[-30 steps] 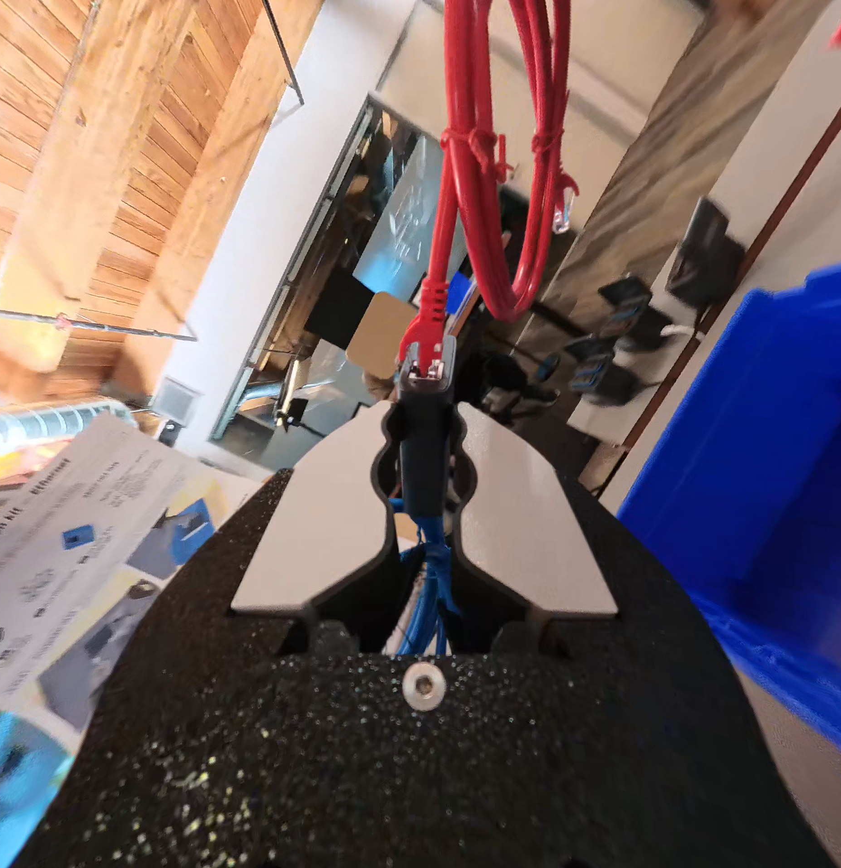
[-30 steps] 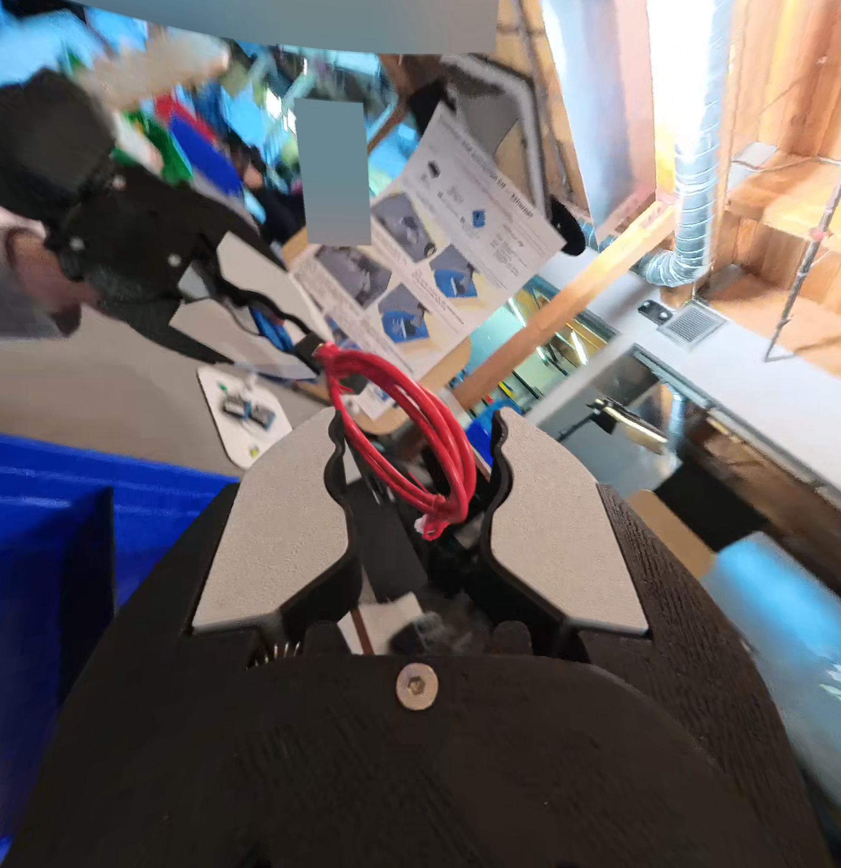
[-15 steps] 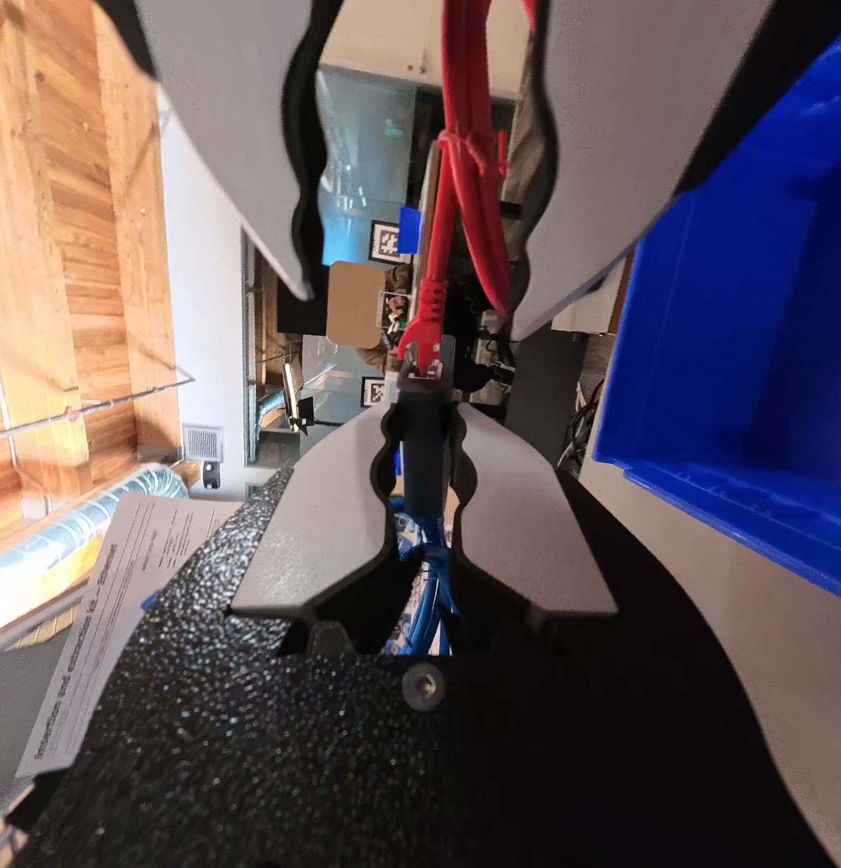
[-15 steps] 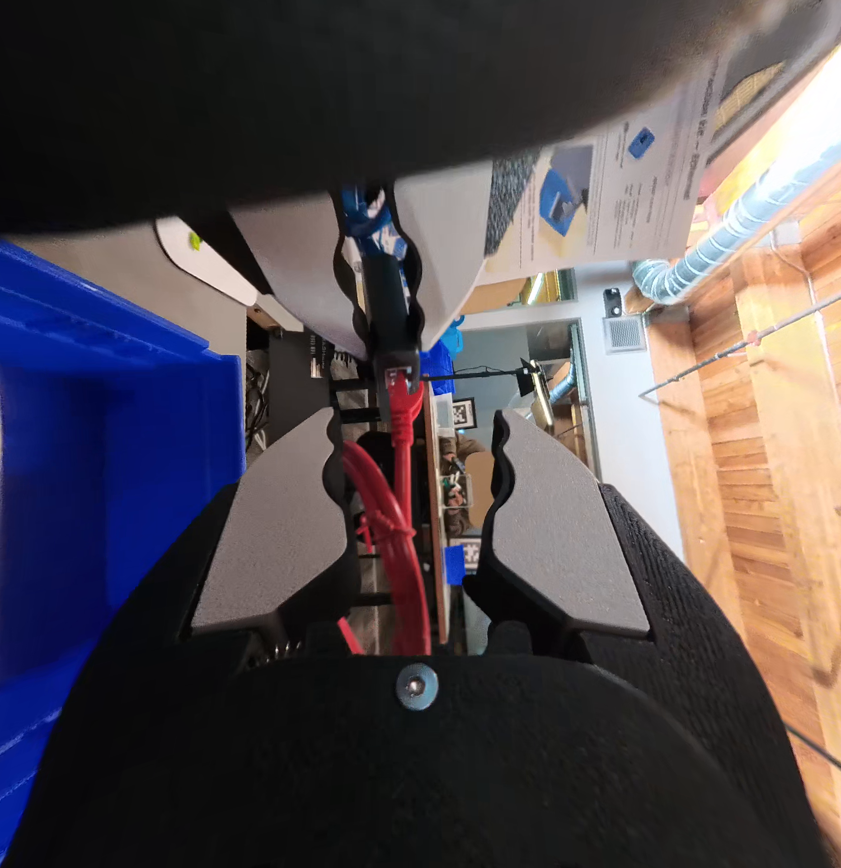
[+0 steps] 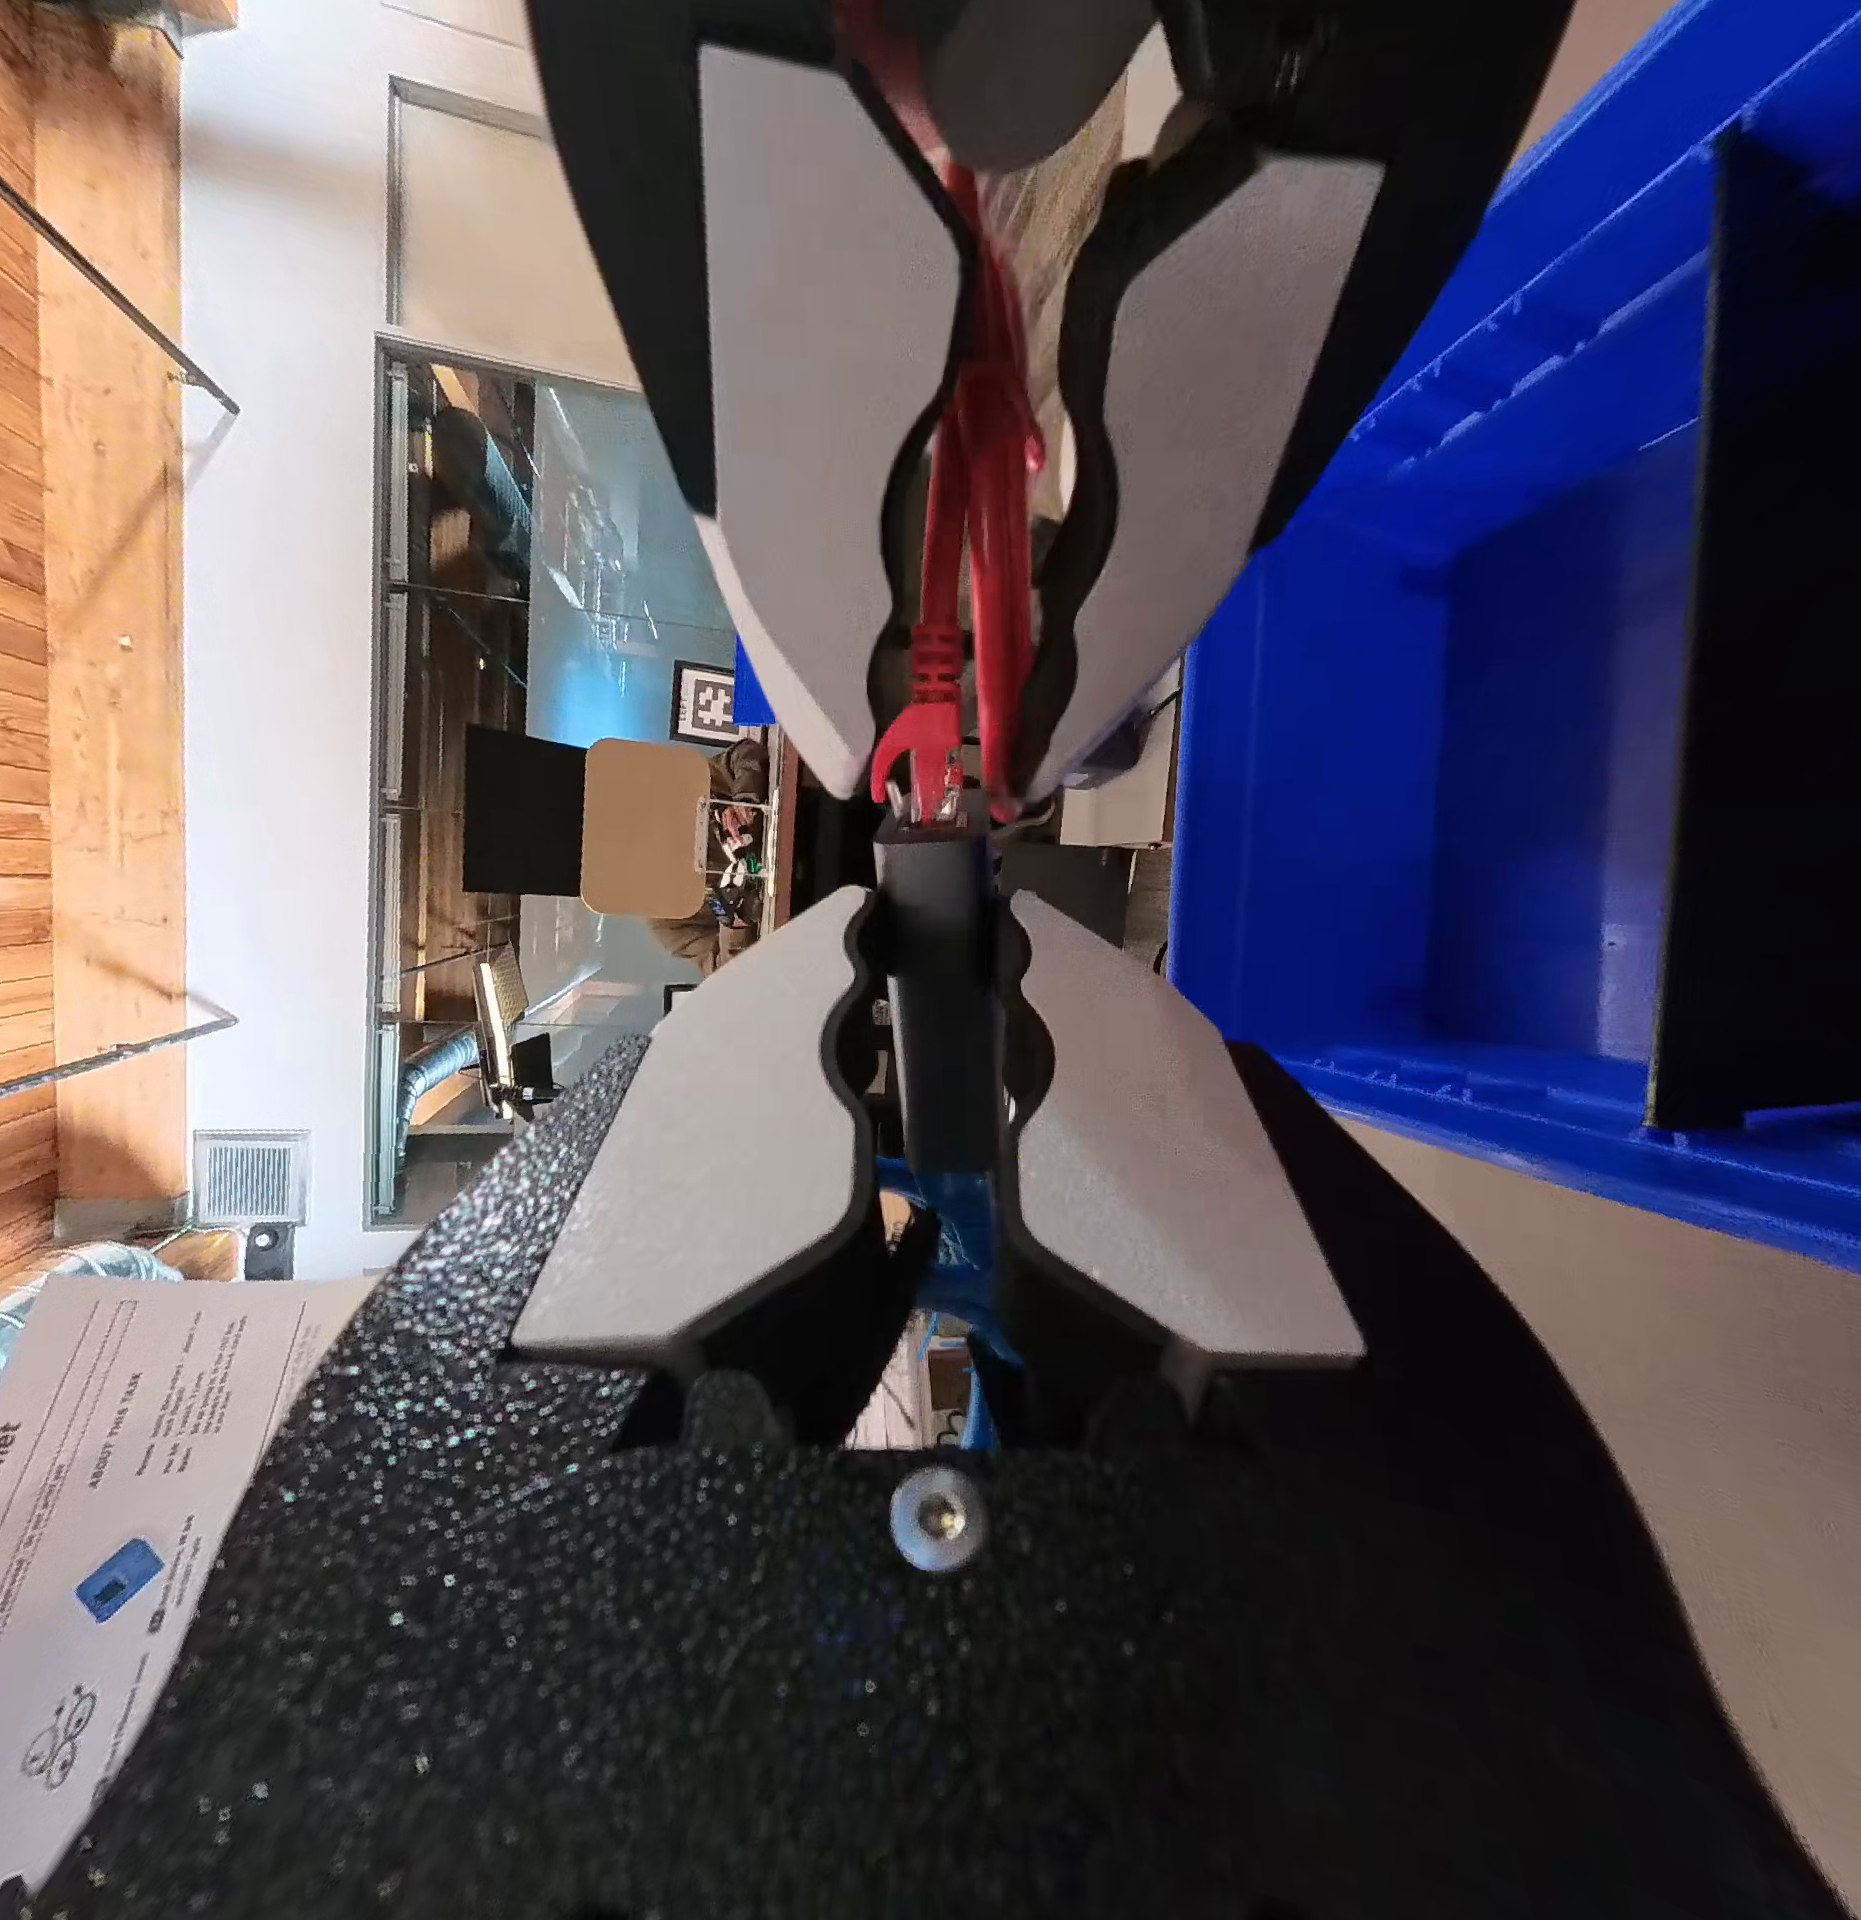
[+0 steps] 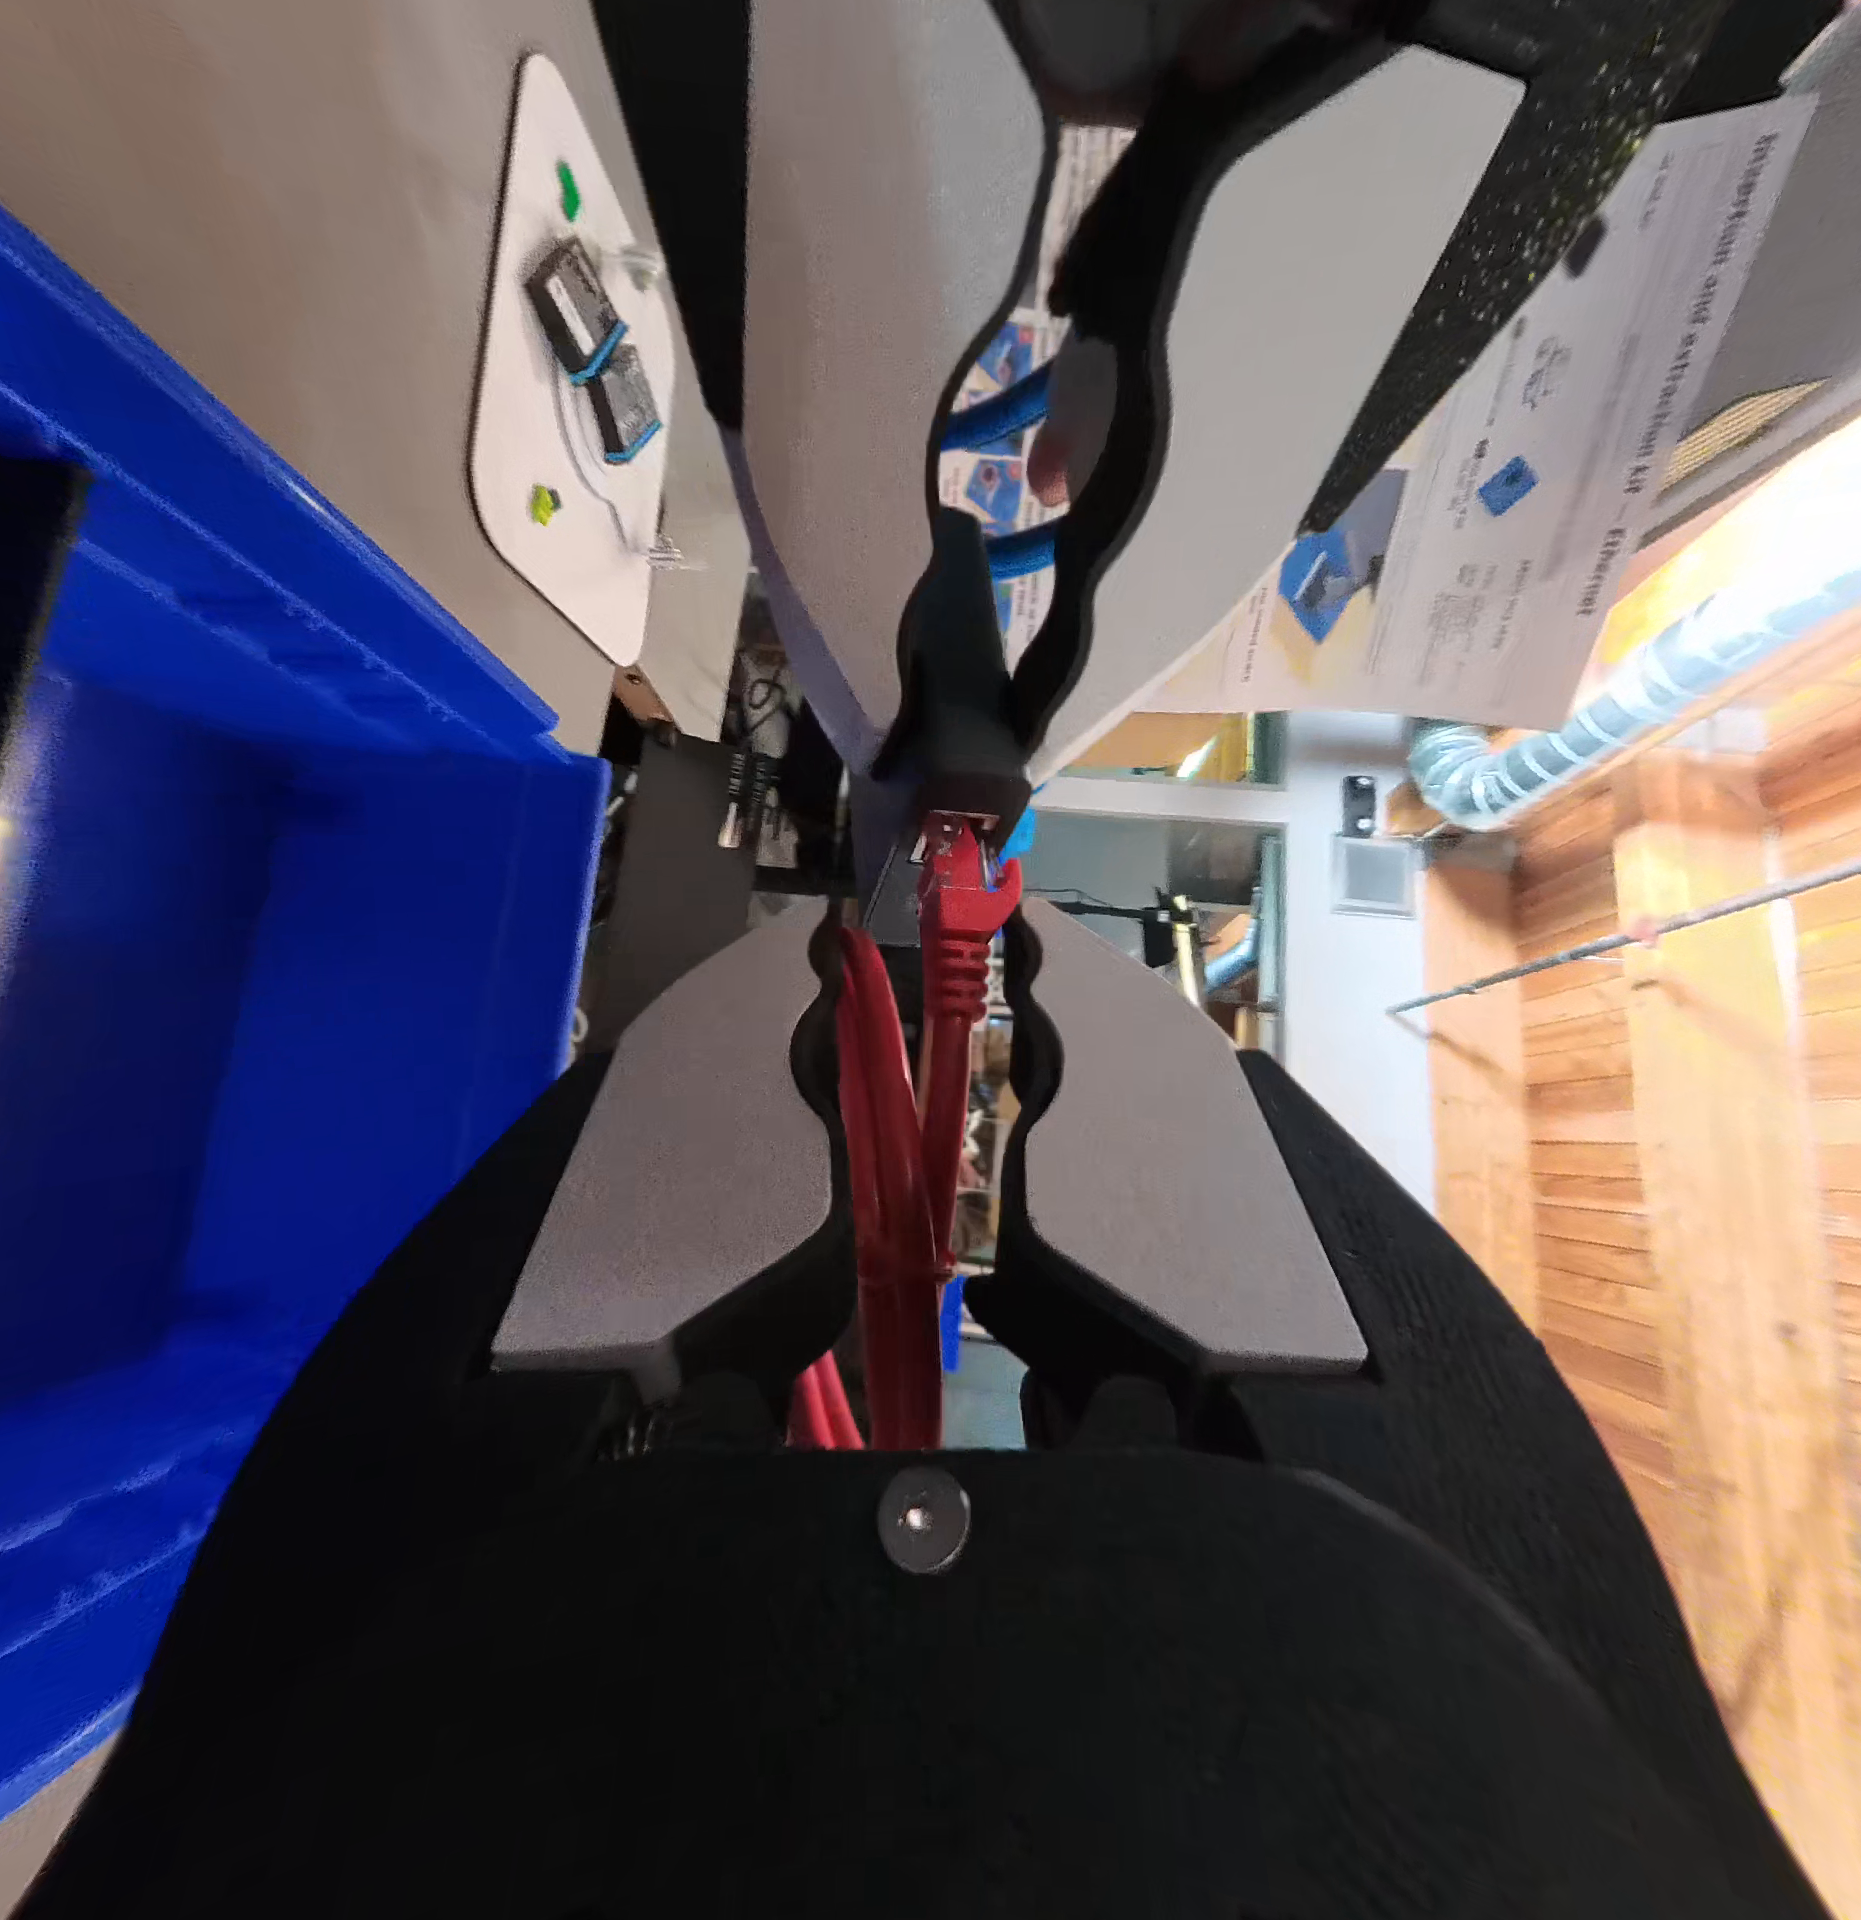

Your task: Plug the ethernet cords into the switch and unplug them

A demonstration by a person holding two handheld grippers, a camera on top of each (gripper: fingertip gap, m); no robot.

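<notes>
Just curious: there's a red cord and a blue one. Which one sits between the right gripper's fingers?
The red cord; the blue cord runs behind the switch in the left gripper.

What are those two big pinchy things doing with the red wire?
A person is working two hand-held grippers that face each other. The left gripper clamps a slim black box, the switch, with blue cords trailing behind it. A red ethernet cord is plugged into the end of the switch, and the right gripper has its fingers closed in around that cord just behind the plug. A blue bin sits off to one side.
</notes>
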